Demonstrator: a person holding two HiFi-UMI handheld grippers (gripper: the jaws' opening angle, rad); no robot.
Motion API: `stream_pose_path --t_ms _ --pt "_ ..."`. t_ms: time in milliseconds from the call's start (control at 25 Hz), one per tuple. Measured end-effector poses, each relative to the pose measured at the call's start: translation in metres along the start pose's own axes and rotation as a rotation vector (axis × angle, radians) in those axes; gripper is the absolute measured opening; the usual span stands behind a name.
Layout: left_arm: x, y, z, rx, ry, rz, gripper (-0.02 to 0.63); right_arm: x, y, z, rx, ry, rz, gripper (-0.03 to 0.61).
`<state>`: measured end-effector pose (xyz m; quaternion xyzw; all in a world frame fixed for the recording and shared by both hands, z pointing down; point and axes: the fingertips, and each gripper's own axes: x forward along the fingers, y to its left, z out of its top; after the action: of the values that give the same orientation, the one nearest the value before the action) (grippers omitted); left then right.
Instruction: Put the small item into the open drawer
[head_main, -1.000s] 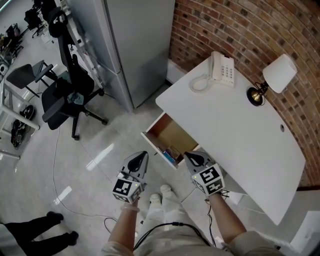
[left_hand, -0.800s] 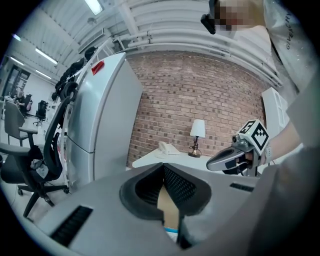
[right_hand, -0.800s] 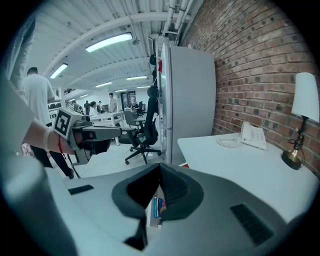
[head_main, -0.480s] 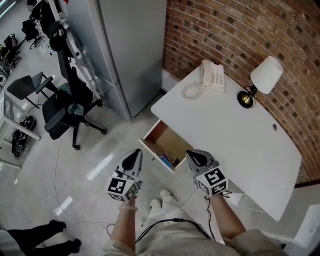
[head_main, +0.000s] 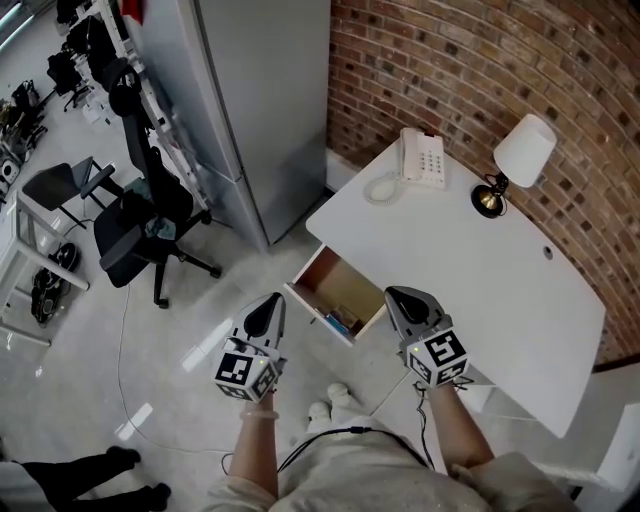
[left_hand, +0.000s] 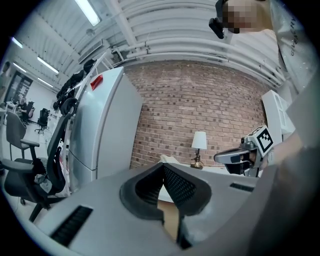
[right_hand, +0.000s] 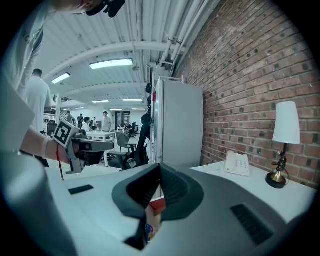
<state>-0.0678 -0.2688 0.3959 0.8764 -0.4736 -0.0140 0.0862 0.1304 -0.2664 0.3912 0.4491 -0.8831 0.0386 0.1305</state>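
Note:
The open drawer (head_main: 345, 283) juts from the left end of the white desk (head_main: 470, 270); its wooden bottom shows. A small blue and coloured item (head_main: 340, 322) lies at the drawer's near corner. In the right gripper view a red and coloured item (right_hand: 152, 216) shows below the jaws. My left gripper (head_main: 270, 304) hangs over the floor just left of the drawer, shut and empty; its jaws meet in the left gripper view (left_hand: 162, 169). My right gripper (head_main: 398, 298) hovers at the drawer's right side by the desk edge, shut with nothing held (right_hand: 159, 168).
A white telephone (head_main: 422, 158) and a table lamp (head_main: 522, 150) stand at the desk's far side against a brick wall. A grey cabinet (head_main: 260, 100) stands left of the desk, an office chair (head_main: 145, 225) further left. A cable (head_main: 130, 370) lies on the shiny floor.
Both grippers stay shut. The right gripper has drifted a little to the right, nearer the desk edge; the left one has hardly moved. The head view has shifted slightly.

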Motion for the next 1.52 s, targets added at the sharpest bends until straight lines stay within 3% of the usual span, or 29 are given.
stream_pose_path --t_ms 400,1520 --pt "-0.014 0.007 0.025 0.040 -0.018 0.018 0.005 -0.007 -0.003 0.031 0.013 -0.079 -0.019 0.006" --pt "-0.032 0.026 0.036 0.048 -0.058 0.091 0.005 -0.003 -0.002 0.036 0.036 -0.108 0.013 0.006"
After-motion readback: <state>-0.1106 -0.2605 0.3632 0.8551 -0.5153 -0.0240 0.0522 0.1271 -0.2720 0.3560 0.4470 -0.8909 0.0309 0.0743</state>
